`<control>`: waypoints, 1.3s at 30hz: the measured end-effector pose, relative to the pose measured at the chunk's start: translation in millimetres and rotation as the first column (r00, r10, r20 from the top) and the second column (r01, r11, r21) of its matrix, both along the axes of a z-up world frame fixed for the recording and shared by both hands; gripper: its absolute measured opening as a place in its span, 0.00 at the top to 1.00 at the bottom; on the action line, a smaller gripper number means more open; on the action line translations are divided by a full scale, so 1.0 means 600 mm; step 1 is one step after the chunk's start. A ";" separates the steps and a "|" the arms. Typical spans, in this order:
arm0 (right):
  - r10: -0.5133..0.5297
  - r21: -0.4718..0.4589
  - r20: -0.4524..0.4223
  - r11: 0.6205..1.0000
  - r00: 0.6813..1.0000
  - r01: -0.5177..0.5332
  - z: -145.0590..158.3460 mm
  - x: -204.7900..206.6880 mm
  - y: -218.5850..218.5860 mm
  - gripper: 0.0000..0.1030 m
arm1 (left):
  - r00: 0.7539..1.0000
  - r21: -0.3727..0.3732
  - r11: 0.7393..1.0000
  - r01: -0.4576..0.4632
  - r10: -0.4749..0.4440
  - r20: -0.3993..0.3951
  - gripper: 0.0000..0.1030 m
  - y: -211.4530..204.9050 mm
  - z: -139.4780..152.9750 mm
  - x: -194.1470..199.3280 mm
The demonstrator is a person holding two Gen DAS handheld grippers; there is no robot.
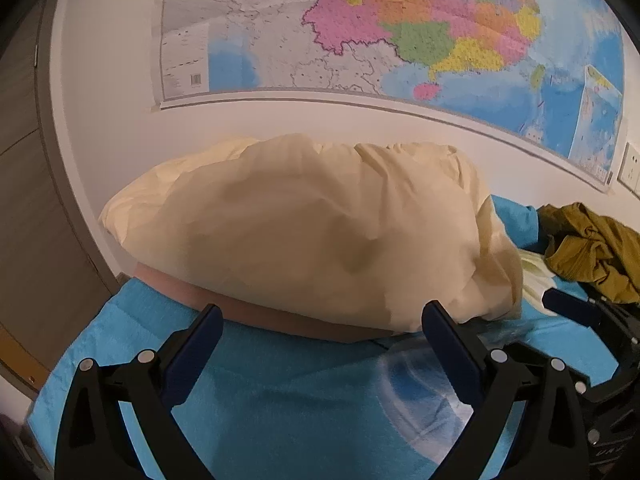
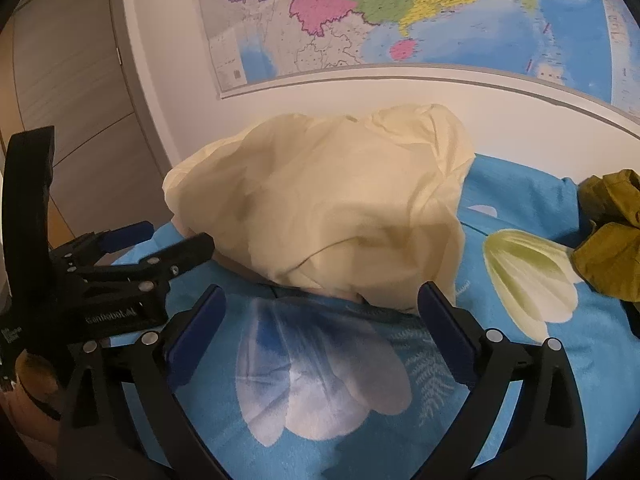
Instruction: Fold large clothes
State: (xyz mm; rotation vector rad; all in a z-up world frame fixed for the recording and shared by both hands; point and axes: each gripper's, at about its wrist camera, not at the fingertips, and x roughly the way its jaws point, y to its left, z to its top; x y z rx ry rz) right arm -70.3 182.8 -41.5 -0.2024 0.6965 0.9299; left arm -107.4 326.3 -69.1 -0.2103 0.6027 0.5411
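A wall map point(image 1: 400, 32) spans the wall at twelve o'clock in both wrist views, with a grey-brown door panel point(image 2: 68, 92) off at nine to ten o'clock. Below it, a blue floral sheet point(image 2: 320, 380) covers the bed. On the sheet, a cream garment point(image 1: 304, 232) lies in a puffed, loosely gathered heap at the centre of each view, over a pinkish layer point(image 1: 280, 316) that shows along its near edge. An olive-green garment point(image 1: 592, 248) sits crumpled at three o'clock, apart from the cream one. The left claw point(image 1: 322, 328) is released, its blue-padded jaws spread wide over bare sheet just short of the cream heap, gripping nothing. The right claw point(image 2: 320, 308) is likewise released, jaws wide, the cream garment's near edge lying just beyond its tips and not pinched. From the right wrist, the left claw appears at nine o'clock.
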 end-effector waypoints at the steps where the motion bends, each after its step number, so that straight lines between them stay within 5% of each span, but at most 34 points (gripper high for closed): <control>1: 0.001 0.001 -0.001 1.000 1.000 -0.001 0.001 0.000 -0.002 0.07 | 1.000 0.002 1.000 -0.005 0.005 0.004 0.06 -0.002 0.001 -0.001; 39: 0.037 0.019 0.023 0.999 0.999 -0.037 0.014 -0.069 -0.043 0.06 | 0.998 0.050 0.997 -0.065 0.065 -0.007 0.06 -0.056 0.010 -0.058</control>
